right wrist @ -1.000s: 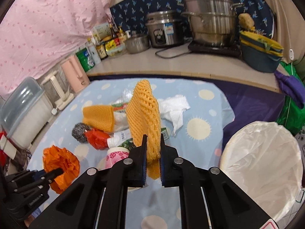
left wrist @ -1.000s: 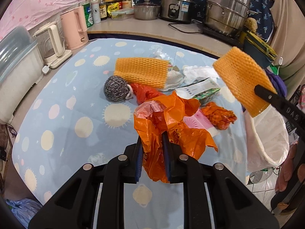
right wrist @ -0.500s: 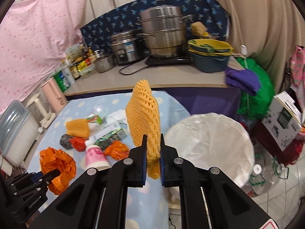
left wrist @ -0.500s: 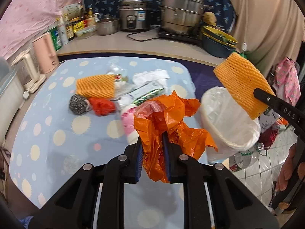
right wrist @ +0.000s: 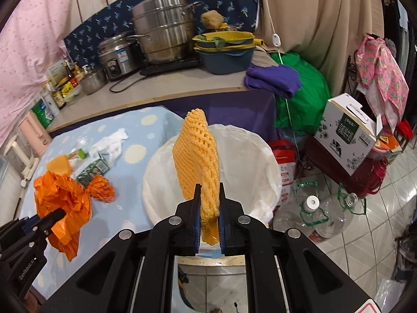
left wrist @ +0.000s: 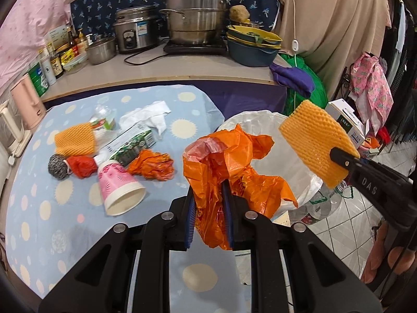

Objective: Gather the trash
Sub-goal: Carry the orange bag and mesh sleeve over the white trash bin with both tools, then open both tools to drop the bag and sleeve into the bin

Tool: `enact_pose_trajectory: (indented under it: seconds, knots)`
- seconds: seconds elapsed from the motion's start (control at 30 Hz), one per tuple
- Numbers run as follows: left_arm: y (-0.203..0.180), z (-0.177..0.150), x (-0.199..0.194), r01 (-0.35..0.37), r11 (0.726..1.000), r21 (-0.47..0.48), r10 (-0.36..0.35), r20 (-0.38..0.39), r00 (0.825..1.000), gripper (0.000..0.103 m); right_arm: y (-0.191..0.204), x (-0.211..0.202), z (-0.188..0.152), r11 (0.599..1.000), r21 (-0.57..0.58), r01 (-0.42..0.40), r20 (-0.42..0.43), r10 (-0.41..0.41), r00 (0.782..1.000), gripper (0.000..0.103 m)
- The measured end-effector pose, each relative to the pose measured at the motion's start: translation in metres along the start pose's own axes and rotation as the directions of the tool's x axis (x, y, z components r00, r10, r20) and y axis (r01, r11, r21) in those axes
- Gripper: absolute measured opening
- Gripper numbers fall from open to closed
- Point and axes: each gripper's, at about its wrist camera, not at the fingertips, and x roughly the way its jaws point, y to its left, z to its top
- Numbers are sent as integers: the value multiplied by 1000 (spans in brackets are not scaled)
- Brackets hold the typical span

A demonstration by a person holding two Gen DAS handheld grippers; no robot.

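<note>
My left claw (left wrist: pixel 208 195) pinched a limp, slippery orange bag (left wrist: pixel 229 161) by its bunched middle, my right claw (right wrist: pixel 209 203) squeezing a springy, feather-light foam net (right wrist: pixel 198 161) at 1 end.

Lined bin (left wrist: pixel 263 120) just right of the surface (left wrist: pixel 78 208), cup (left wrist: pixel 118 185) lying on it, steamer pot (left wrist: pixel 195 15) behind, boxes (right wrist: pixel 349 135) and bottles (right wrist: pixel 310 216) on floor at right.

Left of the claw, the table (left wrist: pixel 52 208) (sun-dotted blue cloth) bears a pink cup (left wrist: pixel 118 187), scourer (left wrist: pixel 57 166), tissue (left wrist: pixel 148 116), and foam net (left wrist: pixel 74 139).
</note>
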Motion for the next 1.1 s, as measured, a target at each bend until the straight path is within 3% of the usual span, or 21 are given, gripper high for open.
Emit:
enact_pose_trajectory:
  seconds: [0.43, 0.73, 0.8, 0.87, 0.9, 1.1]
  knots:
    - [-37, 23, 53, 29, 999, 33, -28, -31, 999, 18, -20, 51, -4, 999, 24, 37, -99, -34, 994, 11]
    - [-49, 34, 88, 39, 999, 30, -37, -66, 997, 20, -17, 69, 8, 998, 25, 61, -85, -58, 995, 13]
    - [-52, 36, 93, 49, 998, 27, -47, -65, 997, 23, -17, 71, 12, 997, 33, 64, -74, -61, 995, 19]
    - [-52, 39, 95, 39, 999, 20, -37, -62, 997, 40, -17, 69, 15, 997, 46, 67, -51, -65, 997, 42]
    - [-52, 40, 95, 29, 999, 16, -28, -55, 998, 44, -16, 65, 17, 996, 50, 74, -30, -73, 997, 48]
    - [-49, 44, 93, 18, 1000, 1, -18, -48, 999, 48, -14, 50, 25, 995, 36, 94, 22, -95, 995, 56]
